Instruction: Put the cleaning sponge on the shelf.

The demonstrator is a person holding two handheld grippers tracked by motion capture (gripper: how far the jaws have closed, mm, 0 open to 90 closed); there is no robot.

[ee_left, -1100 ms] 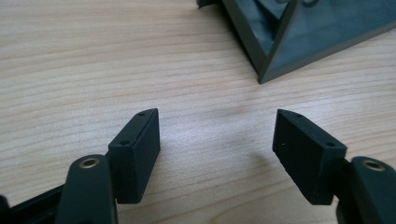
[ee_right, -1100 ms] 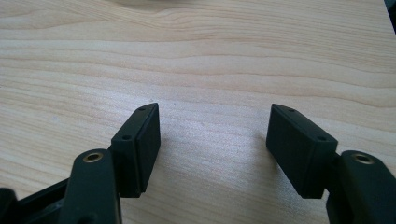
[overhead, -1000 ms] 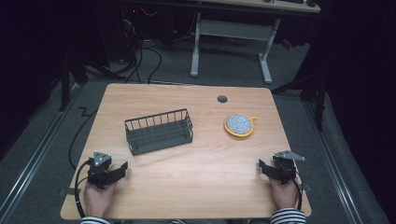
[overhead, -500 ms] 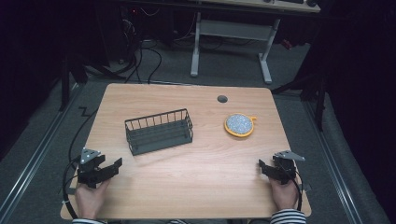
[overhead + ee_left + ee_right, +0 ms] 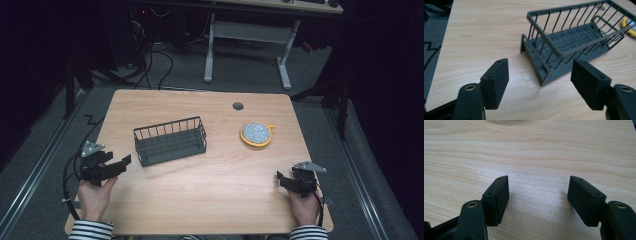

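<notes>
A dark wire basket (image 5: 170,140) stands empty at the table's middle left. My left gripper (image 5: 124,161) hovers above the table's left front, lifted off the wood and pointing right toward the basket's near end. Its jaws have just been opening and stand wide, with nothing between them. In the left gripper view the basket (image 5: 574,37) lies just ahead of the left gripper (image 5: 540,63). My right gripper (image 5: 281,177) rests low at the right front, open over bare wood (image 5: 539,180). An orange-rimmed disc with a speckled grey face (image 5: 256,133) lies right of the basket.
The wooden table (image 5: 210,200) has a round cable hole (image 5: 238,106) near its far edge. Cables trail from both grippers over the front edge. Beyond the table, a white desk frame (image 5: 210,50) and floor cables sit in the dark.
The left hand has risen off the table and drifted left and toward the front edge, with its gripper now pointing more to the right. The right hand has stayed put.
</notes>
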